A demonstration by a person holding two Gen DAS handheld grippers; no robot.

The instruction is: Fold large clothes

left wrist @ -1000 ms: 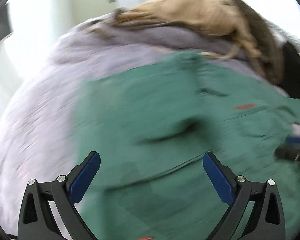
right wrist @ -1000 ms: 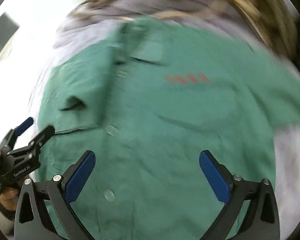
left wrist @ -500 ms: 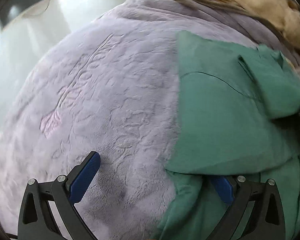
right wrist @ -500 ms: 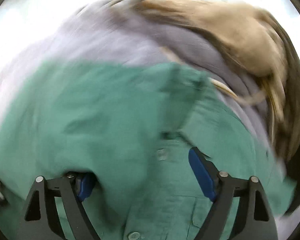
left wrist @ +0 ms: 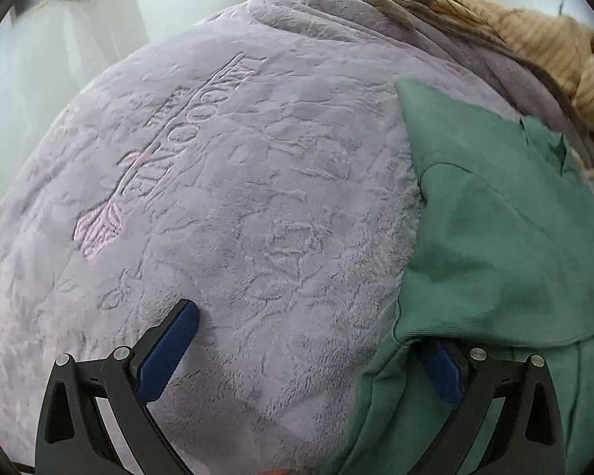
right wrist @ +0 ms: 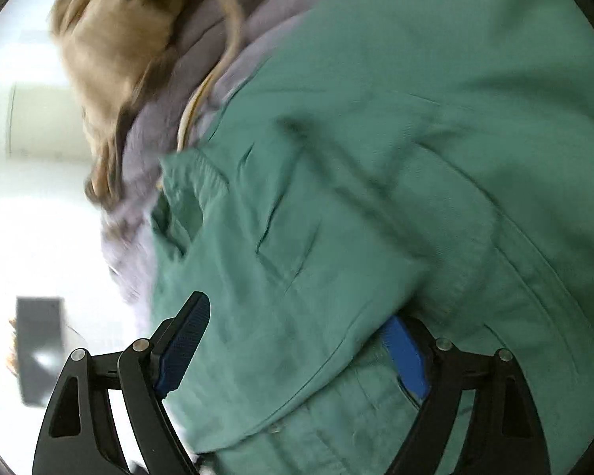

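Lying across a plush lilac blanket (left wrist: pixel 225 206), the green shirt (left wrist: pixel 507 237) fills the right side of the left wrist view, one layer of it folded over onto the rest. The left hand-held gripper (left wrist: pixel 305 344) sits low at the shirt's left edge with its jaws spread wide: the left blue pad (left wrist: pixel 170 352) rests on bare blanket, while the right pad (left wrist: pixel 439 372) is tucked under the folded green layer, so cloth drapes over that finger but nothing is pinched between the two.

In the right wrist view (blurred by motion) the green shirt (right wrist: pixel 396 198) covers most of the frame, creased and doubled over. The right hand-held gripper (right wrist: pixel 297 344) is likewise wide apart, its left finger (right wrist: pixel 182 344) at the shirt's outer edge and its right finger (right wrist: pixel 406 352) partly hidden under a fold; the fabric lies between the jaws without being clamped.

A tan ribbed garment (left wrist: pixel 550 59) lies heaped at the far end of the blanket, just beyond the shirt. The blanket carries an embossed pattern with a small pink embroidered motif (left wrist: pixel 99 233).
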